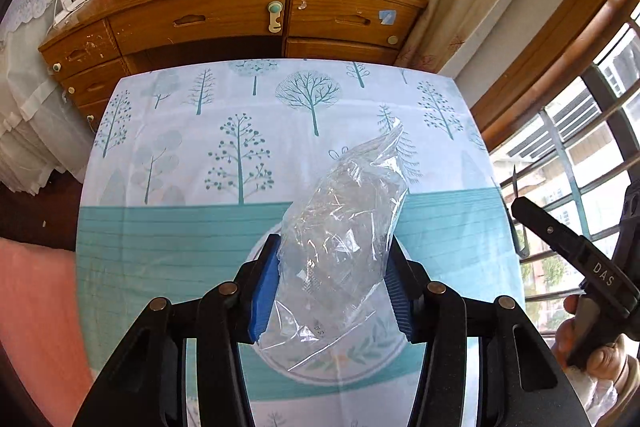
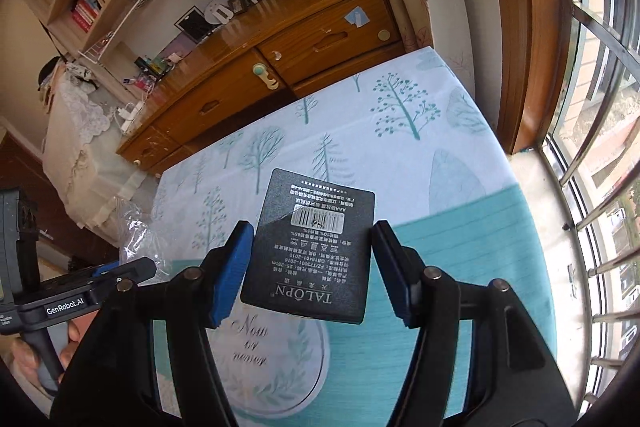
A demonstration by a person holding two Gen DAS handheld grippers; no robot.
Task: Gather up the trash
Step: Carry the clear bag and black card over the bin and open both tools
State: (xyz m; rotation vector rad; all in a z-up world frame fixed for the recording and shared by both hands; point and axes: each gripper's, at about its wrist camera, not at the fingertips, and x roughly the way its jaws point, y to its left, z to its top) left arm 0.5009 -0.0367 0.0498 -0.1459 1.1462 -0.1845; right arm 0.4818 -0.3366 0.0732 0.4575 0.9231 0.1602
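Both pieces of trash are off the counter, which wears a tree-printed cloth and serves here as the landmark. Above its teal band, the left tool has its two blue pads pressed into the sides of a crumpled clear plastic bag; the film bulges up and forward past the pads, so the hold looks like a squeeze across the bag's middle, probably because such loose film gives nothing firmer to catch. Over the same counter, nearer its window side, the right tool frames a black card label printed with a barcode and the name TALOPN. The card's left edge lies against the left pad, while a narrow gap seems to show at the right pad, so I cannot tell whether the tool is clamped on the card or merely close around it. The card stands flat-on to the camera, edges towards the pads, which suits a thin stiff sheet. No bin shows in either view; my guess is that both items are being carried towards one beyond the counter.
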